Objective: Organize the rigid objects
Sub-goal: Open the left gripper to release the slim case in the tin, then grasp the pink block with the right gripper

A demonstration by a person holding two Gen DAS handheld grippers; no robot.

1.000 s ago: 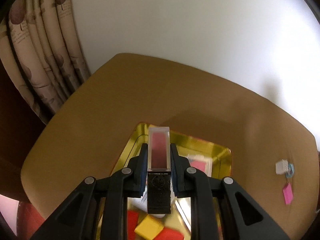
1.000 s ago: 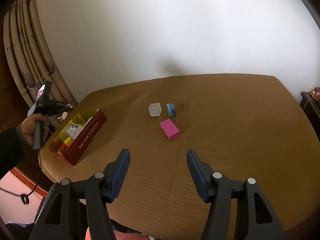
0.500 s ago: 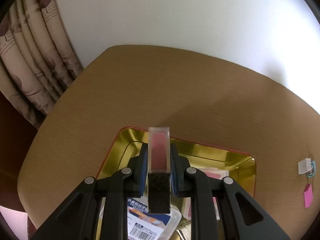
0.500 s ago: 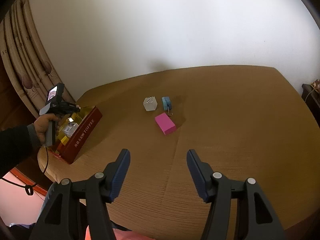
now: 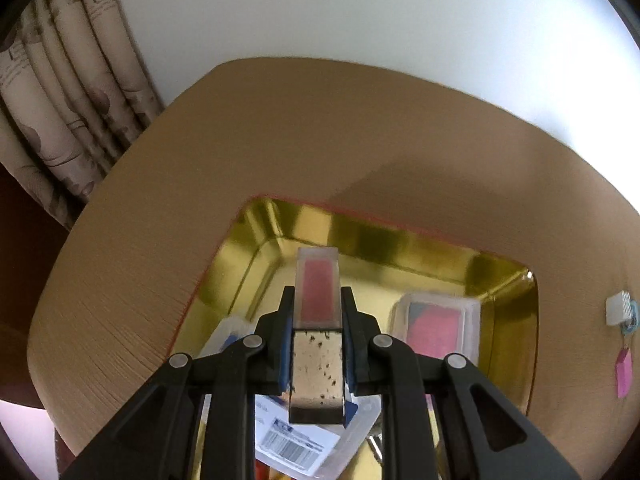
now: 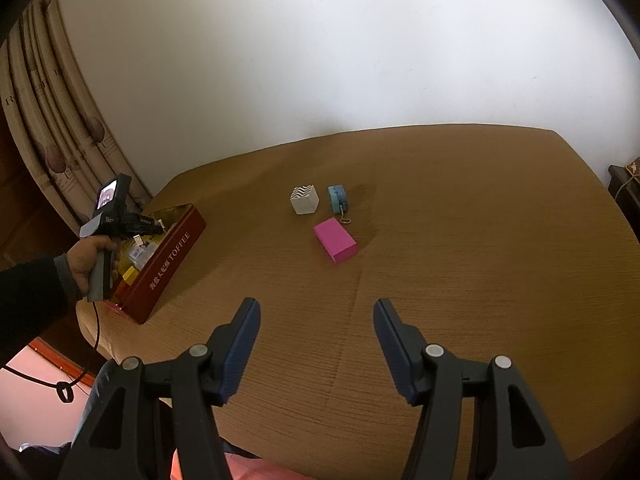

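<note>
My left gripper (image 5: 317, 300) is shut on a narrow clear case with a pink insert (image 5: 318, 292) and a speckled metallic end. It hangs just over the gold-lined red tin (image 5: 360, 240), which holds a clear box with a pink pad (image 5: 438, 326) and a labelled plastic case (image 5: 296, 440). From the right wrist view the same tin (image 6: 168, 264) sits at the table's left edge, with a hand holding the left gripper (image 6: 154, 226) above it. My right gripper (image 6: 316, 312) stands open over bare table. A pink block (image 6: 335, 239), a zigzag-patterned white cube (image 6: 304, 199) and a blue keychain (image 6: 338, 198) lie beyond it.
The round brown table (image 6: 460, 260) stands against a white wall, with patterned curtains (image 6: 60, 152) on the left. A dark cabinet (image 6: 624, 184) shows at the far right edge. A cable hangs from the left hand-held unit past the table's edge.
The left gripper has sunk toward the tin with the case still held, so the tin looks larger and its far end fills the view. The right gripper has barely moved.
</note>
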